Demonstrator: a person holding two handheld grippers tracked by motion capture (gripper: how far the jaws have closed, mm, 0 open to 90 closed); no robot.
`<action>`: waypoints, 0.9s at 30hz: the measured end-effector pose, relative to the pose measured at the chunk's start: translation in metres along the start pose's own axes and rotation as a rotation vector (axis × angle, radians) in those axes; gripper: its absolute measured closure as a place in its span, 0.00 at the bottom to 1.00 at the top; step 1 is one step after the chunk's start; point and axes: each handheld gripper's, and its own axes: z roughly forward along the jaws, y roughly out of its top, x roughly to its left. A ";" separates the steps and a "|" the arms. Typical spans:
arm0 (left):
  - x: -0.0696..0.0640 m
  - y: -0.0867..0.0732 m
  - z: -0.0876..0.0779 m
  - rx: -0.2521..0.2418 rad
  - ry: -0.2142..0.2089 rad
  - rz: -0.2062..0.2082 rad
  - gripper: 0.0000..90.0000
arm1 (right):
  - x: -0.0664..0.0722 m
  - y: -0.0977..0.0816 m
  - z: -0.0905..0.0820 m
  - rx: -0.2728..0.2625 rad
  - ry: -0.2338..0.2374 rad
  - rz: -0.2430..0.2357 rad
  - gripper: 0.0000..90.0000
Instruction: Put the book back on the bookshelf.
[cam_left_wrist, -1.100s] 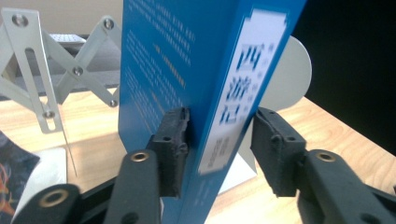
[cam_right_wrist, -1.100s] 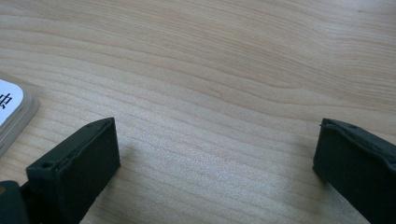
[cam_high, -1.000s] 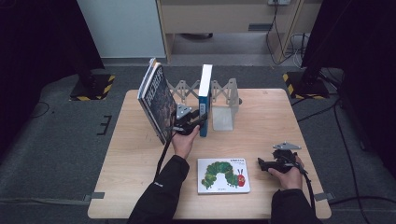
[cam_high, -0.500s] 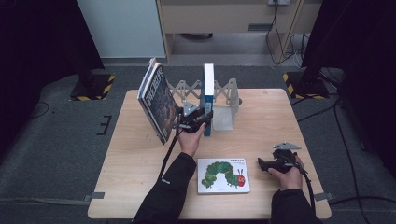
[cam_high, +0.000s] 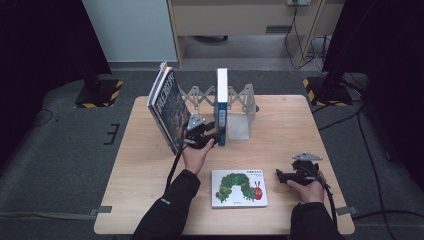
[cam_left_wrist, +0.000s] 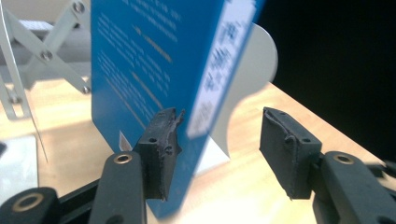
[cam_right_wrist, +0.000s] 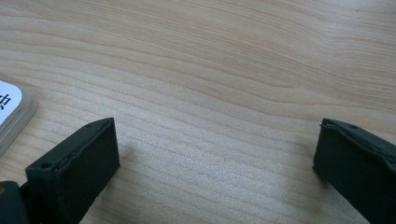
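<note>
I am holding the left tool (cam_high: 218, 138) at the near bottom edge of the blue book (cam_high: 221, 105), which is standing upright on the worktop (cam_high: 150, 200) against the white bookend (cam_high: 239, 125) of the folding rack (cam_high: 200, 95). In the left gripper view the tool's jaws have just been opening: the book's lower corner (cam_left_wrist: 159, 70) is sitting between them, one pad (cam_left_wrist: 163, 144) is touching the cover or lying just beside it, and the other pad (cam_left_wrist: 287, 149) is standing clear of the spine, so the tool is released and not pressing on the book. To the left, a dark book (cam_high: 167, 107) is leaning tilted at the rack's far-left end, well apart from the blue one. My right tool (cam_high: 280, 175) is resting low at the near right of the worktop with its jaws spread wide and bare wood between them in the right gripper view, so it is released too. A caterpillar book (cam_high: 239, 187) is lying flat near the front edge, between my two forearms, its corner (cam_right_wrist: 11, 112) just beside the right tool.
</note>
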 end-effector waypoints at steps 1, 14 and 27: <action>-0.001 -0.003 -0.005 0.013 -0.008 0.007 0.49 | 0.000 0.000 0.000 0.000 0.000 0.001 0.00; -0.010 -0.015 -0.048 0.114 -0.054 0.066 0.41 | 0.001 0.000 0.000 -0.005 -0.011 0.007 0.00; -0.017 -0.070 -0.066 0.297 -0.095 0.065 0.35 | 0.009 0.007 -0.008 0.059 0.011 0.009 0.09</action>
